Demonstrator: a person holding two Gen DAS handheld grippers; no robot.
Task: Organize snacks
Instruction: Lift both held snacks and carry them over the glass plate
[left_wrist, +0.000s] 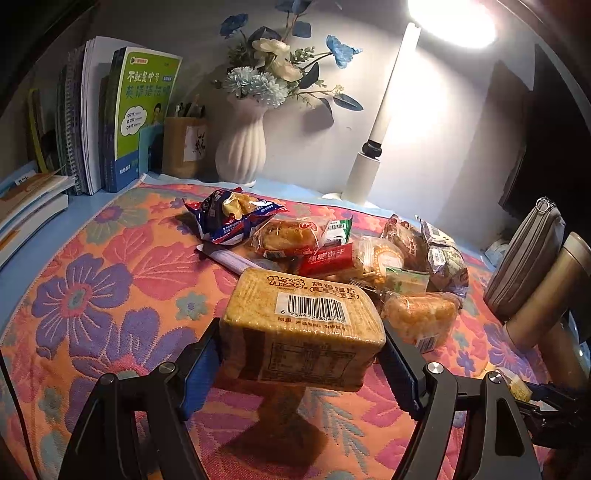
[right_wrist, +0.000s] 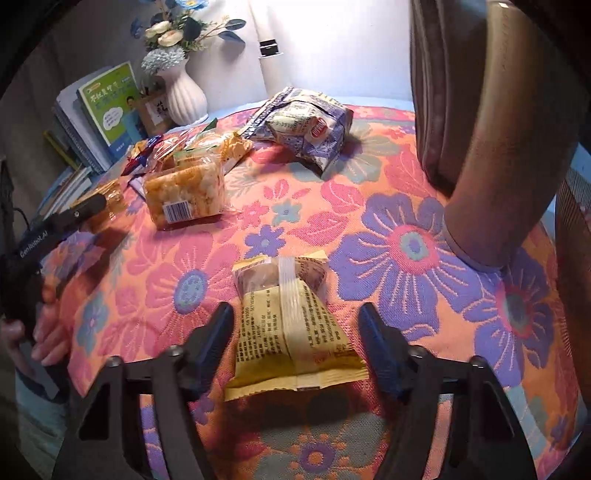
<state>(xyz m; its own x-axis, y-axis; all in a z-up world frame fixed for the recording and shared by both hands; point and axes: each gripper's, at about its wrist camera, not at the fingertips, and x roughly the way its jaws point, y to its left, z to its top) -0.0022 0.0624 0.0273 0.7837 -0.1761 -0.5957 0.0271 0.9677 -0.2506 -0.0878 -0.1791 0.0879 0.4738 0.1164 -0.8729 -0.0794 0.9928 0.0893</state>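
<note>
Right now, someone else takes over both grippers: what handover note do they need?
Left gripper: shut on the tan cracker pack, held above the floral cloth.
Right gripper: open, jaws either side of the yellow snack packet lying on the cloth, pads clear of it.
Done: nothing visibly sorted; the snack pile sits mid-cloth, and a purple-white bag lies apart.
Left: place both packs, then sort the pile.

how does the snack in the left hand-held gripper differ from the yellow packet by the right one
The brown cracker pack is a thick block, clamped and lifted off the cloth; the yellow packet is flat and crinkled, lying on the cloth between open jaws that do not touch it. Both are sealed snacks with printed backs facing up.
</note>
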